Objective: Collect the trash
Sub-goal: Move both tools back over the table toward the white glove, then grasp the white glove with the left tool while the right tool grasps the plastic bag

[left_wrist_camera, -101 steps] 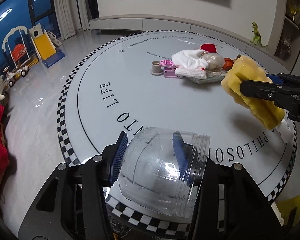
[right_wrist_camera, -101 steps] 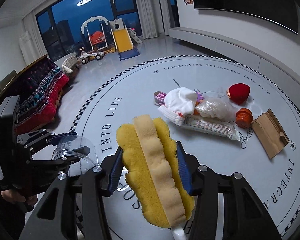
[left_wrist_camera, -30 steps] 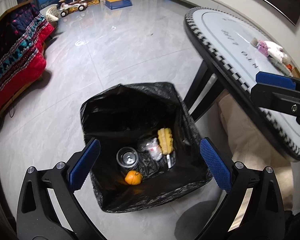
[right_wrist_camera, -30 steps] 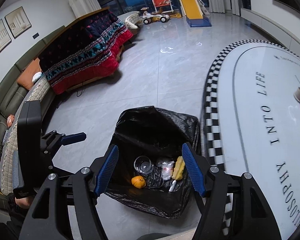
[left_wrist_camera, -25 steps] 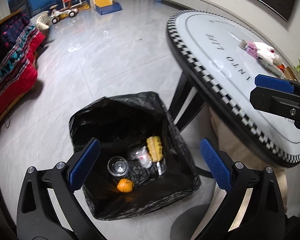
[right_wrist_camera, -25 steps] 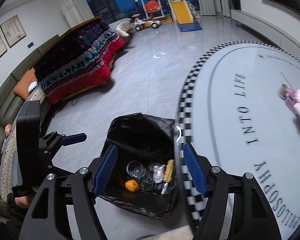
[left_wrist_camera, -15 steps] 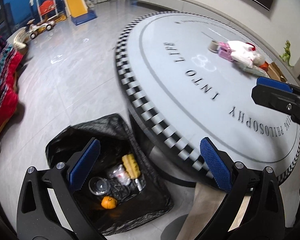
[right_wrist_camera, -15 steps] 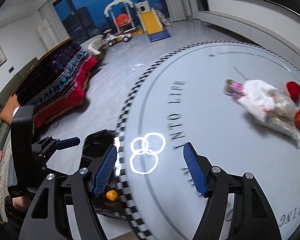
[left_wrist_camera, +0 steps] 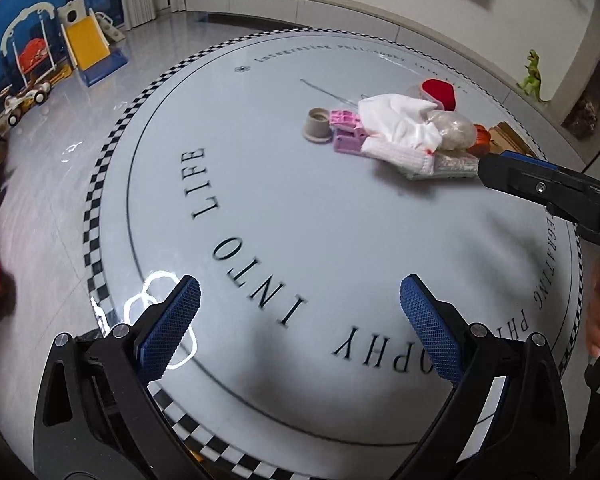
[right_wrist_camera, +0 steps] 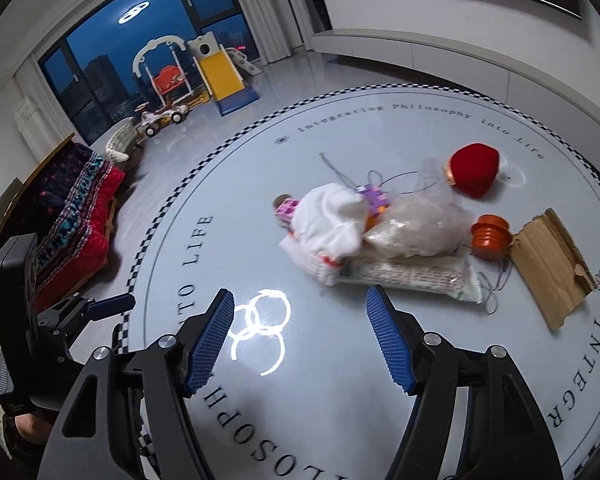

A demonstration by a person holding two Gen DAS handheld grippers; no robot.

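Beneath both my grippers spreads the round pale-grey table with the chequered rim and black lettering [right_wrist_camera: 380,420], the largest thing before me, and nearly all of it is bare. My left gripper [left_wrist_camera: 300,322] stands wide with nothing between its blue pads, and my right gripper [right_wrist_camera: 300,340] hangs about half open, likewise empty, both tilted down at the tabletop. Ahead of the right gripper, and well ahead and to the right of the left one, lies the heap of trash. Biggest in it is the crumpled white cloth [right_wrist_camera: 328,220], soft and light; I judge it best pinched at a raised fold on top. Beside it, to the right, the flat brown piece of cardboard [right_wrist_camera: 548,264] lies apart from the heap; it looks stiff but thin, so I would take it by an edge that lifts off the surface. Nearest my right pads is the long flat plastic packet with printing [right_wrist_camera: 412,278], slippery, I think, and likely to buckle, best gripped across its narrow width. On it rests the clear plastic bag of pale contents [right_wrist_camera: 416,224], limp and prone to slide. Behind sits the red rounded box [right_wrist_camera: 474,174], firm and easy to clamp. Smaller are the orange ribbed cap [right_wrist_camera: 490,236], the pink plastic blocks [left_wrist_camera: 346,130] and the small beige cup [left_wrist_camera: 318,124], all rigid, light and quick to skid.
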